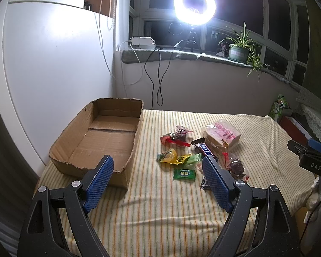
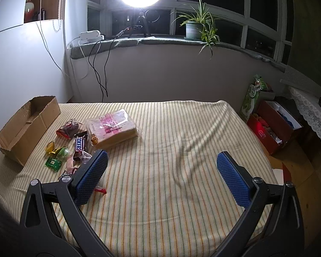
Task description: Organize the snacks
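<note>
Left gripper (image 1: 158, 165), blue pads spread wide and empty, hovers above the striped cloth-covered table (image 1: 182, 214). Brown Snickers bar (image 1: 204, 148) lies just beyond its right pad, long axis running toward the table's far edge. Open brown cardboard box (image 1: 109, 135) occupies the far-left corner. Right gripper (image 2: 161, 160), likewise spread, holds nothing.

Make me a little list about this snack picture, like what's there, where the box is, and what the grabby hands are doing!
box: cardboard box, open top, nothing inside, at the table's left side
table: striped cloth
snacks: loose pile beside the box, none in it
biggest snack: bagged bread
chocolate: Snickers bar, next to the bread
small ones: green candy, yellow candy
left gripper: open, holding nothing
right gripper: open, holding nothing
</note>
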`<control>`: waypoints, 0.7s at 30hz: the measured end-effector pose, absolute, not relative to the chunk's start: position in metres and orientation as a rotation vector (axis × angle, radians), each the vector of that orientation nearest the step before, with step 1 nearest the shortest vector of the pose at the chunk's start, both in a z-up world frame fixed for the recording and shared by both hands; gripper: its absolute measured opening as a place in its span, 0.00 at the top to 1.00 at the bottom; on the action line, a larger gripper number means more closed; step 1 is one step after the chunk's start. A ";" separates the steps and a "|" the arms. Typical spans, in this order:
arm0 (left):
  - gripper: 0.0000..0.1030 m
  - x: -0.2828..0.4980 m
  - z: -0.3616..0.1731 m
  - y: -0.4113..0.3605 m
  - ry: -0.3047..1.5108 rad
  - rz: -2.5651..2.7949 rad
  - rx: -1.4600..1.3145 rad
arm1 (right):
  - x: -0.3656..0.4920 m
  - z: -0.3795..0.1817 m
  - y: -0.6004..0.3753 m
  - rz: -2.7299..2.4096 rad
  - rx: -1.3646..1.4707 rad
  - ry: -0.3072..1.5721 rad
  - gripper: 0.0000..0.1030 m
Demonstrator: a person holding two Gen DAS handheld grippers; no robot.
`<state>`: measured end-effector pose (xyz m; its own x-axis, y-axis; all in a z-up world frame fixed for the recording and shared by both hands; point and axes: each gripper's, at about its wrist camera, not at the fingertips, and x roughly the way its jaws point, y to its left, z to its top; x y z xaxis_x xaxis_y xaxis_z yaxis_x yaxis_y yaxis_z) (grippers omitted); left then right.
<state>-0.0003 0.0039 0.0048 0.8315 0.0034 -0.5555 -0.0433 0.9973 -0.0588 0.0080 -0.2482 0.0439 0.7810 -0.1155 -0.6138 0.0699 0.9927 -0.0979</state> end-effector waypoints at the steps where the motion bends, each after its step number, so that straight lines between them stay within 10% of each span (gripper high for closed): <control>1: 0.17 0.000 0.004 0.003 0.589 0.024 -0.069 | 0.008 0.044 -0.249 -0.101 -0.070 0.667 0.00; 9: 0.17 0.002 -0.005 -0.001 0.616 0.007 -0.066 | 0.012 0.038 -0.250 -0.045 -0.051 0.685 0.00; 21: 0.26 0.008 -0.028 -0.017 0.687 -0.093 -0.060 | 0.028 0.005 -0.230 0.231 0.019 0.821 0.29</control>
<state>0.0085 -0.0174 -0.0276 0.7690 -0.1052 -0.6305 0.0658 0.9942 -0.0856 0.0281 -0.2301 0.0048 0.6576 0.2111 -0.7232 -0.1967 0.9747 0.1057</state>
